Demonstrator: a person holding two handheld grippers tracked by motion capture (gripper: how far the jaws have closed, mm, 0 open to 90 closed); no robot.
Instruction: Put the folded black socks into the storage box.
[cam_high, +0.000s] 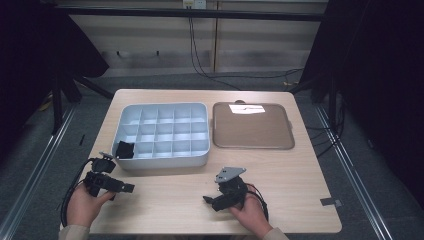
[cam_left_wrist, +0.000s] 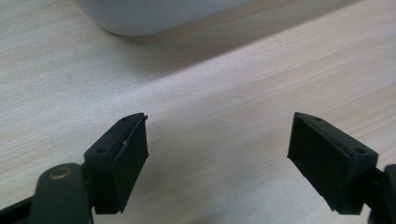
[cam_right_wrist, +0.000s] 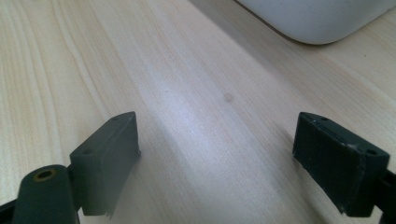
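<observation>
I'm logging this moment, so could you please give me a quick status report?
Left tool and right tool open, empty, low over table. Divided box holds one black item in near-left compartment. Nothing between tools and box.

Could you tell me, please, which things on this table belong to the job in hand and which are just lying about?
In the job:
- left gripper, open
- right gripper, open
- white divided box
- black item in its near-left compartment

Lying about:
- brown tray
- white paper on the tray
- cables on the floor
</observation>
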